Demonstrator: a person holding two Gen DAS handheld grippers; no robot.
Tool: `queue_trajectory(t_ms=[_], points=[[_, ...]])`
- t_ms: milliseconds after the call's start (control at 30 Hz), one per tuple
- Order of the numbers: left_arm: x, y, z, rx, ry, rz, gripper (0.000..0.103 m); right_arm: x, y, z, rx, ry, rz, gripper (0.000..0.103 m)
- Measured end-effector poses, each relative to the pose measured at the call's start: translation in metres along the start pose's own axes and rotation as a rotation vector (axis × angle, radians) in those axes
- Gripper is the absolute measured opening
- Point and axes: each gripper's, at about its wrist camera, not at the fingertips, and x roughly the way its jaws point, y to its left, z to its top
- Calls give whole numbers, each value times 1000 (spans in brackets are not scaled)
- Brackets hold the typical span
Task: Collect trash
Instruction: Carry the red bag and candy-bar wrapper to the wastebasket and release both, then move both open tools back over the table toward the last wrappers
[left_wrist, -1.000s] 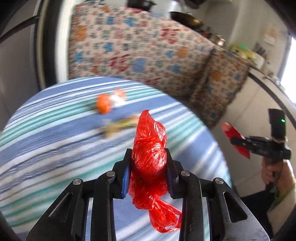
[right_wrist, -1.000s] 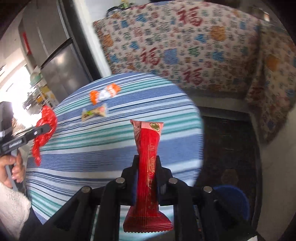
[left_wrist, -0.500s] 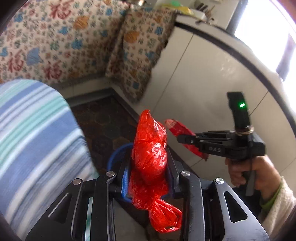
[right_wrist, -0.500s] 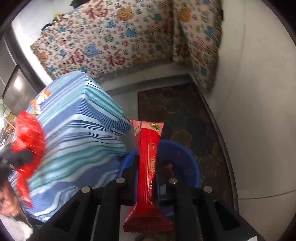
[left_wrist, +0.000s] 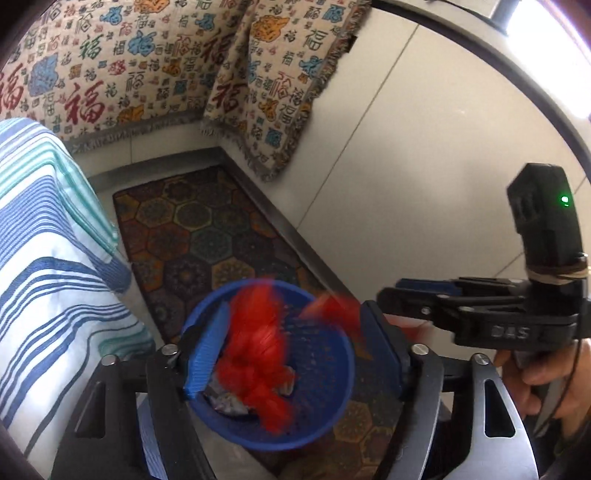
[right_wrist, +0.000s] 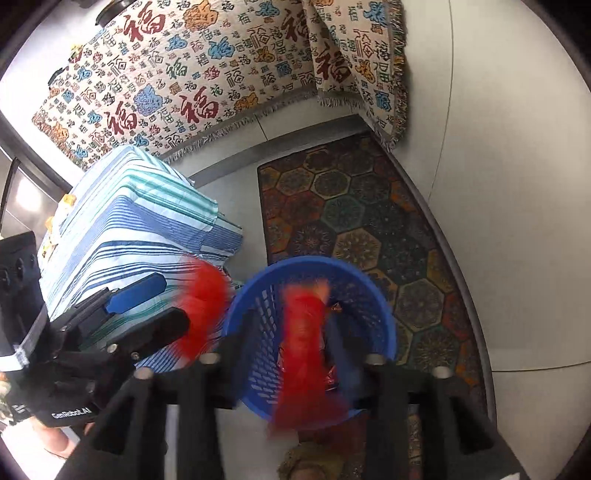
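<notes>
A blue plastic basket (left_wrist: 332, 417) stands on the floor below both grippers and also shows in the right wrist view (right_wrist: 384, 317). My left gripper (left_wrist: 295, 343) is open over it, and the crumpled red plastic bag (left_wrist: 258, 354) is blurred, loose between the fingers and falling into the basket. My right gripper (right_wrist: 291, 354) is open too, and the long red snack wrapper (right_wrist: 306, 350) is blurred, dropping into the basket. Each gripper shows in the other's view, the right one (left_wrist: 391, 299) and the left one (right_wrist: 162, 306). Some trash lies in the basket.
A table with a blue, teal and white striped cloth (left_wrist: 44, 280) stands left of the basket, with small wrappers (right_wrist: 55, 218) on top. A patterned hexagon rug (right_wrist: 369, 221) lies under the basket. A patterned throw (right_wrist: 192, 74) covers furniture behind; white cabinets (left_wrist: 424, 147) stand to the right.
Both grippers moved closer over the blue basket and opened. The red bag and the red wrapper have left the fingers and are falling.
</notes>
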Motion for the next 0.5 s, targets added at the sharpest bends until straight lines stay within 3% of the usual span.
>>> queue_trajectory(t_ms=[133, 200, 267, 367, 500], points=[[-15, 3, 2, -26, -10, 0, 75, -9, -4, 0, -3, -26, -1, 44], [-43, -1, 2, -9, -45, 1, 75, -19, 2, 0, -33, -66, -18, 44], [-73, -4, 0, 21, -73, 21, 85, -32, 11, 1, -76, -127, -46, 45], [-117, 4, -11, 55, -103, 82, 95, -50, 32, 1, -151, -230, -125, 58], [-165, 45, -33, 49, -84, 183, 96, -68, 80, 0, -292, -378, -213, 67]])
